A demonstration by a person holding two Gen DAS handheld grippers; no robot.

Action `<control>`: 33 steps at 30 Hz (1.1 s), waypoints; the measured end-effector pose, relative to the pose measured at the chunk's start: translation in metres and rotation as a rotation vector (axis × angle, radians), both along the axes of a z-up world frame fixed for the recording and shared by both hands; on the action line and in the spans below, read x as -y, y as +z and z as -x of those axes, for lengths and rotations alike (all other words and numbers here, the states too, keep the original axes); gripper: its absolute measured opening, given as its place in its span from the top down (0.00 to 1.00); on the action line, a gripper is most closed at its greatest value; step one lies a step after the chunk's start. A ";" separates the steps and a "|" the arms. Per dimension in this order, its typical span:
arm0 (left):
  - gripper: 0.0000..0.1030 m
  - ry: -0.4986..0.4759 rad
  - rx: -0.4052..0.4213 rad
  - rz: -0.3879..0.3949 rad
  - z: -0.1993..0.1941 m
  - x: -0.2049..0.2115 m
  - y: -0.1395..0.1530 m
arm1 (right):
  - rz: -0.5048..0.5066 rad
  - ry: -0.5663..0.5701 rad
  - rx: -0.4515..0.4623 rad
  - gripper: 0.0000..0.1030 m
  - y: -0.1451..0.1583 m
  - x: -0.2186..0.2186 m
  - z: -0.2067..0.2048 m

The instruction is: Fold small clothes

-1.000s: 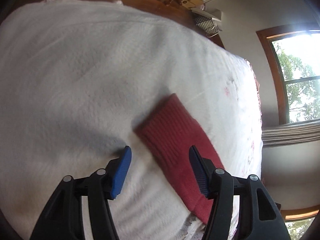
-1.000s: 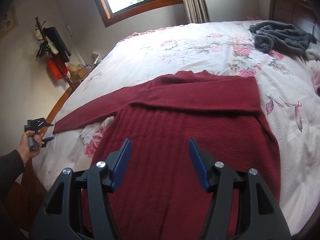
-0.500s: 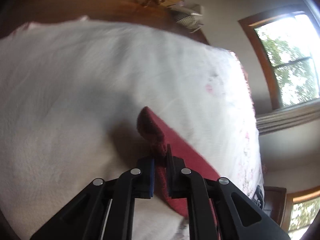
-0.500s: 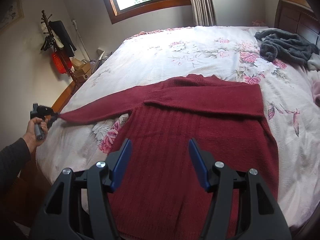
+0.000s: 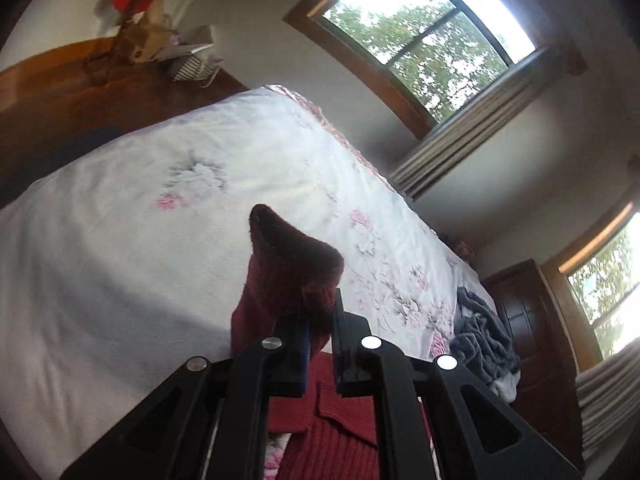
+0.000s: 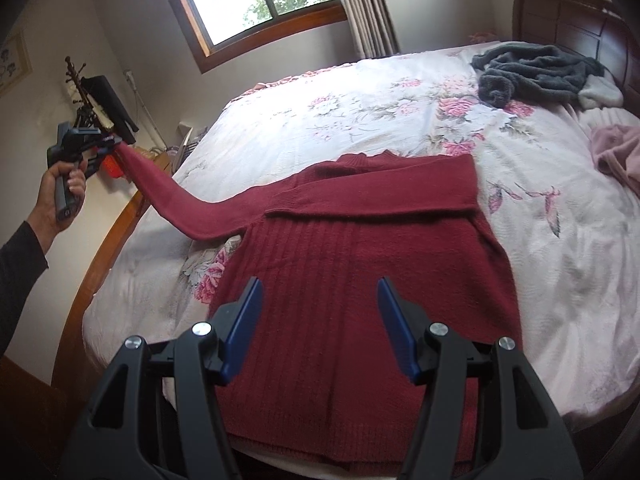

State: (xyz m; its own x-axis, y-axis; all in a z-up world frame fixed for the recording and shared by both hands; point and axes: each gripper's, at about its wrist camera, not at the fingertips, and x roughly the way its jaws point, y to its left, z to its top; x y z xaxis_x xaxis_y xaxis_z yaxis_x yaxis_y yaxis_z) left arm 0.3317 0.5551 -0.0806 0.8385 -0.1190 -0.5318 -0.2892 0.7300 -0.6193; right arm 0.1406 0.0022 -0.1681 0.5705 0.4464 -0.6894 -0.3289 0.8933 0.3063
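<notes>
A dark red knitted sweater [image 6: 360, 280] of soft, matt wool-like yarn, ribbed in vertical lines on the body, lies on a smooth white cotton-like bedspread [image 6: 360, 92] printed with pink flowers. A fuzzy, fleecy dark grey garment [image 6: 536, 72] lies crumpled near the glossy dark brown wooden headboard [image 6: 568, 16]. The right gripper [image 6: 320, 322] is matt black plastic with smooth blue pads [image 6: 244, 328] and shiny metal screws. The bed's wooden footboard [image 6: 100, 264] is polished orange-brown.

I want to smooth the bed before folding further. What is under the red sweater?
The flowered bedspread shows all round the red sweater, so the sweater lies straight on it. Anything beneath its body is covered. One sleeve is lifted clear by the left tool.
</notes>
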 end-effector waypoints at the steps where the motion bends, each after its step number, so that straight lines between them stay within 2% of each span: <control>1: 0.92 -0.019 -0.001 -0.012 -0.008 0.010 0.003 | -0.003 -0.010 -0.002 0.43 0.000 0.006 0.001; 5: 0.92 -0.108 -0.015 -0.057 -0.031 0.065 0.010 | -0.022 -0.052 -0.019 0.43 -0.006 0.030 0.003; 11: 0.92 -0.244 -0.063 -0.116 -0.065 0.142 -0.011 | -0.041 -0.096 -0.044 0.43 -0.018 0.056 -0.001; 18: 0.92 -0.385 -0.175 -0.198 -0.109 0.232 -0.066 | -0.066 -0.128 -0.080 0.43 -0.037 0.074 -0.015; 23: 0.92 -0.499 -0.277 -0.290 -0.130 0.296 -0.122 | -0.066 -0.144 -0.099 0.43 -0.049 0.085 -0.025; 27: 0.91 -0.573 -0.349 -0.301 -0.143 0.334 -0.162 | -0.077 -0.159 -0.138 0.43 -0.061 0.096 -0.038; 29: 0.83 -0.601 -0.384 -0.286 -0.146 0.346 -0.181 | -0.109 -0.158 -0.169 0.43 -0.066 0.100 -0.050; 31: 0.54 -0.592 -0.382 -0.257 -0.139 0.342 -0.189 | -0.182 -0.145 -0.223 0.41 -0.070 0.106 -0.076; 33: 0.50 -0.568 -0.362 -0.184 -0.126 0.327 -0.189 | -0.260 -0.129 -0.281 0.37 -0.074 0.109 -0.106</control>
State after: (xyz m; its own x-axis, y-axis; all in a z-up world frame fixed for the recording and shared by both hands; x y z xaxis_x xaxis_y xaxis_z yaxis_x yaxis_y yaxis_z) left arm 0.4572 0.2282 -0.2700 0.4391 -0.3675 -0.8199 0.0035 0.9132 -0.4075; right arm 0.2467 -0.1064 -0.2424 0.4386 0.5637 -0.7000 -0.0906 0.8026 0.5896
